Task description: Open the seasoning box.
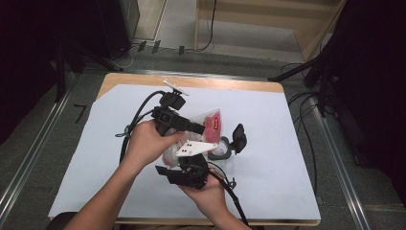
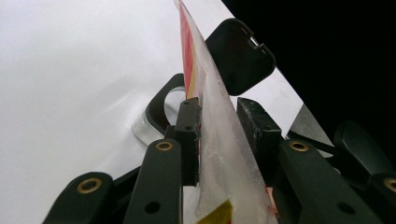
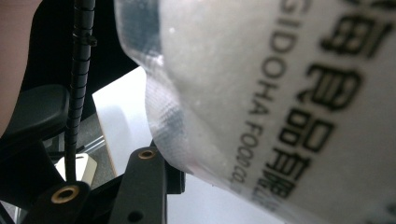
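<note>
The clear food pouch (image 1: 210, 125) with red print is held up over the middle of the table (image 1: 268, 187), just beside a glass jar (image 1: 221, 154) with a flip lid. Left gripper (image 1: 198, 128) has its jaws closed on the pouch's edge. Right gripper (image 1: 165, 171) holds the pouch's other end too, though how tightly its jaws are closed I can't tell.

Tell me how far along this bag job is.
Done: both grippers have the plastic food bag off the table. In hand: the left gripper pinches its edge and the right gripper holds the lower part. Left: the glass container with its open black lid gets nothing yet.
</note>
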